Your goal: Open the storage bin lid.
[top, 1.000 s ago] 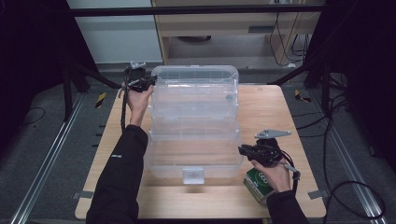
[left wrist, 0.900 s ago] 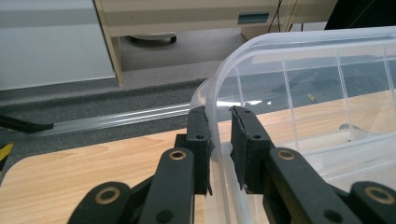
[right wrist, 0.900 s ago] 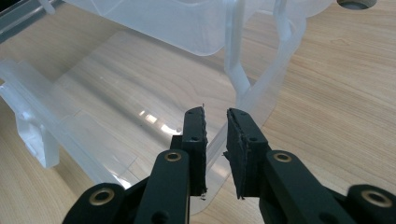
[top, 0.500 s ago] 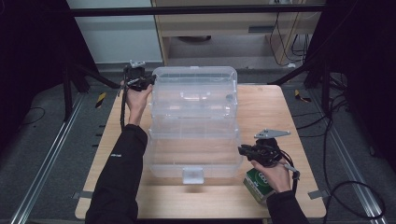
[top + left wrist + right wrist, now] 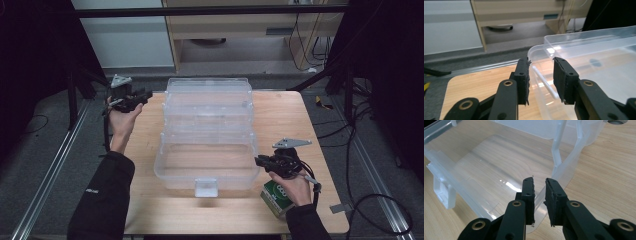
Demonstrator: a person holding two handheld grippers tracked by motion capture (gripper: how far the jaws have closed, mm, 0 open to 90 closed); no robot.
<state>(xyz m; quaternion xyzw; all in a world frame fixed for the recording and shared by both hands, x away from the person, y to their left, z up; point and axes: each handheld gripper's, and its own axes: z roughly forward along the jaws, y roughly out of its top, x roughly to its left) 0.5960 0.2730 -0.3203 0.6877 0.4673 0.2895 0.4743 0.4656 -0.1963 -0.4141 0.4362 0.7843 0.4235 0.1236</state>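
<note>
At the far left edge of the wooden table [image 5: 300, 115], in the high view, the left gripper [image 5: 141, 96] is held up in the person's raised left hand [image 5: 121, 122], just beside the far left corner of the clear plastic storage box [image 5: 210, 135] and apart from it; in the left gripper view its jaws stand parted with a plain gap between them, holding nothing, with the rounded corner of the box rim seen beyond that gap. The box stands in the middle of the table, opened out in stepped tiers, its front latch [image 5: 206, 187] facing the person. At the box's near right corner the right gripper [image 5: 259, 161] points at the rim; in the right gripper view its jaws are slightly apart, with the rim's edge lying at the gap between them. Under the right hand [image 5: 292, 185] sits a small green carton [image 5: 276, 197] on the tabletop.
</note>
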